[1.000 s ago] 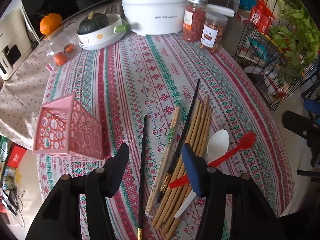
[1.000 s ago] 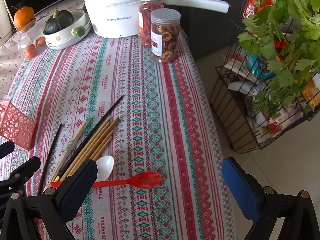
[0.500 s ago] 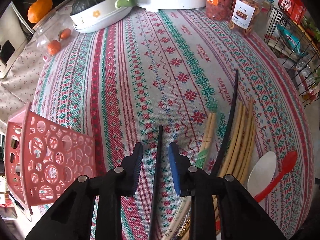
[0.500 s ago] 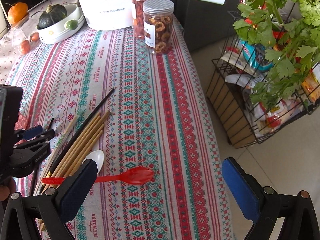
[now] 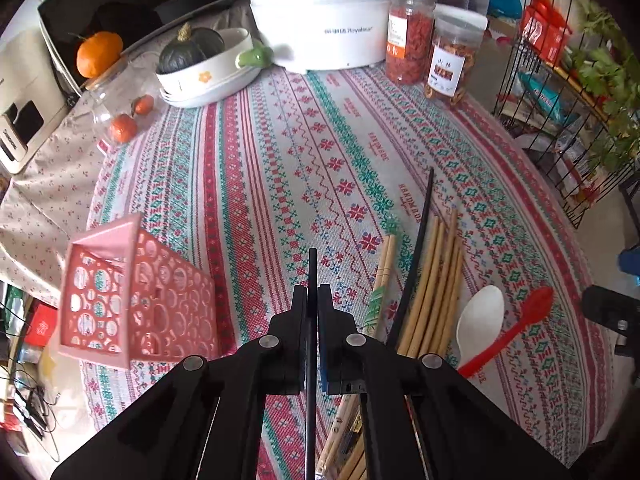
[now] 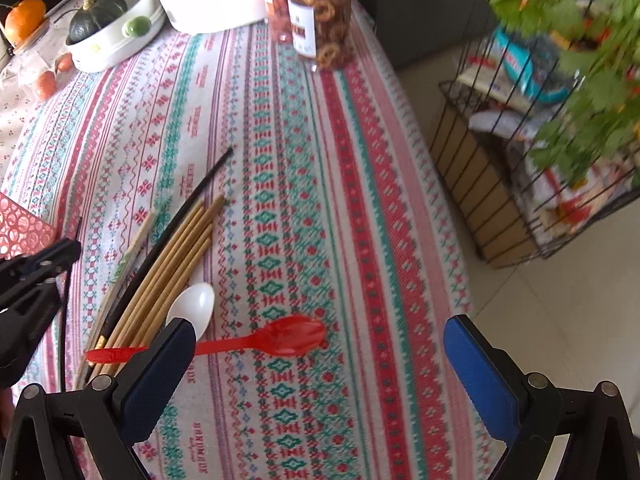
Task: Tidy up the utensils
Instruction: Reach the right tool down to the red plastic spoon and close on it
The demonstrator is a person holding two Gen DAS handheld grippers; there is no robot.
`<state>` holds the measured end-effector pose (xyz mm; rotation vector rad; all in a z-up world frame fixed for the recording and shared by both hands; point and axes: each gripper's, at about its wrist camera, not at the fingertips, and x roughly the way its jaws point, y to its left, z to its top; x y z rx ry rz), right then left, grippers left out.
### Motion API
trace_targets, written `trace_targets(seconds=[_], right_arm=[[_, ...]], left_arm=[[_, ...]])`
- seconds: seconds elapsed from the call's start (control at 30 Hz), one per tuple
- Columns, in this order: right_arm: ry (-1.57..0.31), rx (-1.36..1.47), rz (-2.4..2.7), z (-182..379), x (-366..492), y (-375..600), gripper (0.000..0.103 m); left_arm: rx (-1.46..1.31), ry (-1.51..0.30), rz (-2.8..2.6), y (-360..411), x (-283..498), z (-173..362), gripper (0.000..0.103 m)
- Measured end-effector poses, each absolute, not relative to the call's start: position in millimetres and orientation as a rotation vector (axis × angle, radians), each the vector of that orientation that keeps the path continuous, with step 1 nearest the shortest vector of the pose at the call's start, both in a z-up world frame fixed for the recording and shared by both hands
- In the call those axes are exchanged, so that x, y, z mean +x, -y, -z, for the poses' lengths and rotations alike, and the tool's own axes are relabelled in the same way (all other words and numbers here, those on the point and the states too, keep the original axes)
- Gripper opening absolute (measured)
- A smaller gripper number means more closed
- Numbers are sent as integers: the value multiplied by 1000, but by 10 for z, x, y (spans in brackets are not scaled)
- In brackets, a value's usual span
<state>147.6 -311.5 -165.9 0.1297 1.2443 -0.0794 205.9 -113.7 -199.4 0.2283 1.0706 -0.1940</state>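
One thin black chopstick (image 5: 312, 276) pinched in left tool (image 5: 312, 300), jaws just closed on it, near pink perforated plastic basket (image 5: 132, 300) at left, likely destination. Right tool (image 6: 316, 364) gapes empty over red plastic spoon (image 6: 280, 338) on desk (image 5: 280, 168).

Two black chopsticks (image 5: 416, 248), five bamboo chopsticks (image 5: 436, 280), two spoons (image 5: 480, 316), one pink basket (image 5: 132, 300), two jars (image 5: 408, 44).

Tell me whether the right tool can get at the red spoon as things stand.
Probably yes: the right tool is open, the red spoon lies bare between its fingers, nothing covering it.
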Motion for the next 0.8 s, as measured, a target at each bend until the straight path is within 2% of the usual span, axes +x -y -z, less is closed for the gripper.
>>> trace_targets(seconds=[0.3, 0.63, 0.67, 0.73, 0.8], right_arm=[[-1375, 277, 47, 2087, 1596, 3067, 86], [-1425, 306, 117, 2384, 1693, 3014, 71], [-1418, 285, 128, 2375, 1706, 2984, 66], [-1410, 264, 145, 2380, 1725, 2934, 63], [-1396, 238, 168, 2375, 1741, 2898, 50]], left_arm=[[158, -978, 256, 836, 1663, 1484, 4], [56, -930, 310, 436, 1393, 1220, 4], [49, -925, 312, 406, 1372, 1209, 4], [39, -918, 316, 361, 1339, 1183, 4], [25, -913, 323, 322, 1309, 1150, 4]])
